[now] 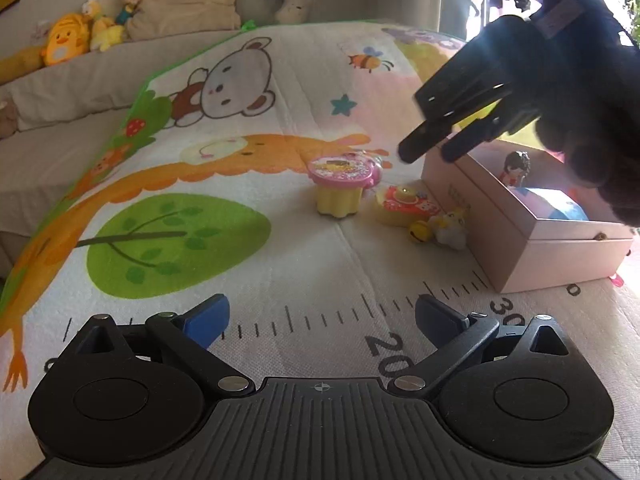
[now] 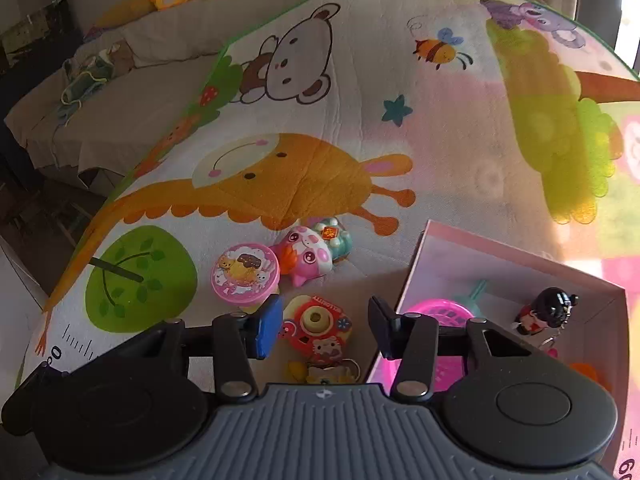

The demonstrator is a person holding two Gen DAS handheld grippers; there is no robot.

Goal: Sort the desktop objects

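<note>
A cartoon play mat covers the whole surface, and on it sits an open pink box, already holding a pink dish and a small black-haired figurine. Just left of the box wall lie the loose toys: a pink-lidded cup, a pink cat toy touching it, and nearest the viewer a red toy camera with a keyring.

The right gripper hangs directly above that camera, fingers spread with nothing between them; the camera lies in the gap, with the box just to its right (a short hop, I'd judge). The right is clearly the nearer tool.

The left gripper hovers low over bare mat, well apart from the toys, jaws wide and holding nothing.
</note>
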